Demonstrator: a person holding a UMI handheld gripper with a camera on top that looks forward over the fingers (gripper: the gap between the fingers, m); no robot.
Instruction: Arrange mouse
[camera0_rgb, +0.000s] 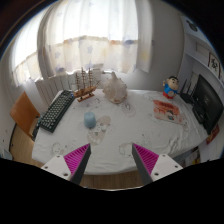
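My tongs (112, 160) hang well back from the table (120, 140), fingers spread wide, nothing between them. The magenta pads (77, 158) face each other across bare air just over the near edge.

Task's thing: I cannot pick out a mouse with certainty. The only candidate is a small pale-blue object (90, 120) on the white cover, ahead of the left finger and near the keyboard (57, 111). It may equally be a cup or pot; too small to tell. Judgement only: I treat it as the likely target.

Risks from here:
- Misidentifying the target, caused by my distance from it. I need a closer look before committing.
- If it is the mouse, a low rounded shell may slip out of the pads if I close off-centre or from too high.
- The cover looks like loose cloth; dragging a finger could bunch it and shift everything on it.

Surroundings: the keyboard lies diagonally at the left of the table. Beyond it stands a model ship (86, 88), with a pale lumpy bag or figure (116, 91) beside it. To the right, a patterned box or book (166, 110), a small blue-and-yellow figurine (171, 86), and a dark monitor (208, 105). Curtains (95, 40) behind.

In the way: nothing lies between the fingers and the blue object. The keyboard is its nearest neighbour, so an approach swinging left could knock it.
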